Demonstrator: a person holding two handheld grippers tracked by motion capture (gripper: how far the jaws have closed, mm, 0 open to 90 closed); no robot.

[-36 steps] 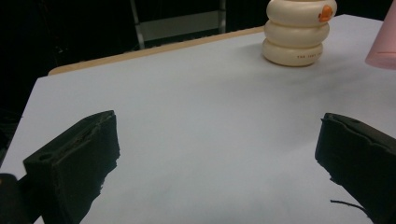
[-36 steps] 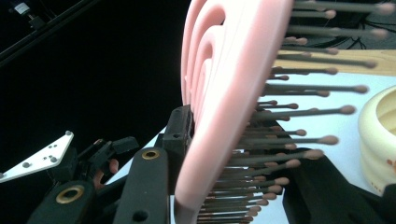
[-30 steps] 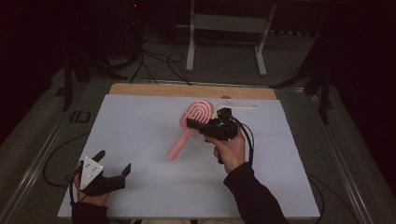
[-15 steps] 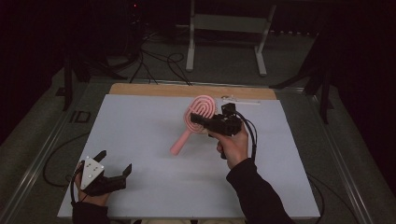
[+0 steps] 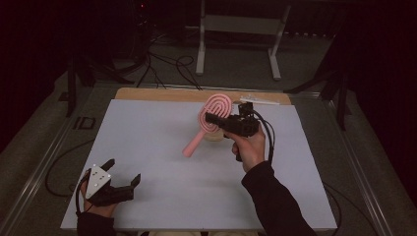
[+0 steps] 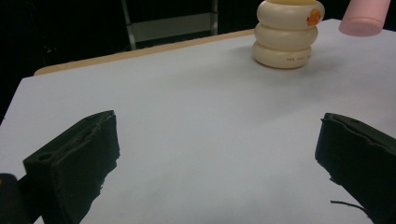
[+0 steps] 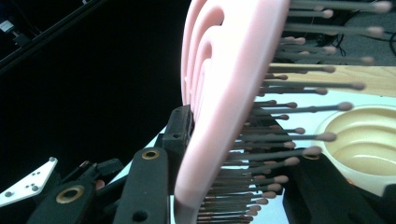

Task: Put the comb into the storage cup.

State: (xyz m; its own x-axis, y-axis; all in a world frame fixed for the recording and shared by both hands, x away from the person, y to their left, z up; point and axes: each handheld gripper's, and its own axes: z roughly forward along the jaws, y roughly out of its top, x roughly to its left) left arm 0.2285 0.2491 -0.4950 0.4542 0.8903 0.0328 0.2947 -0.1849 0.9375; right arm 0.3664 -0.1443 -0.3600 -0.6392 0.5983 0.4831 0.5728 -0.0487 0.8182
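While the right gripper (image 5: pixel 216 119) is clamping the brush (image 5: pixel 212 116) over the cup (image 6: pixel 286 33), whose inside is showing bare, the left gripper (image 5: pixel 123 173) is resting wide open, holding nothing.

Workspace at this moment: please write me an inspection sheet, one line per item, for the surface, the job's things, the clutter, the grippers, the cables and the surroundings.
Surface: pale sheet on a wooden table, mostly bare.
Job's things: pink hairbrush held off the sheet, handle slanting down toward the person; cream ribbed cup standing upright under it.
Clutter: thin white strip on the wood at the far edge.
Grippers: right gripper clamped on the brush head; left gripper open, empty, near the sheet's near left corner.
Cables: one trails from each gripper; more lie on the floor beyond the table.
Surroundings: dark room, metal stand behind the table.
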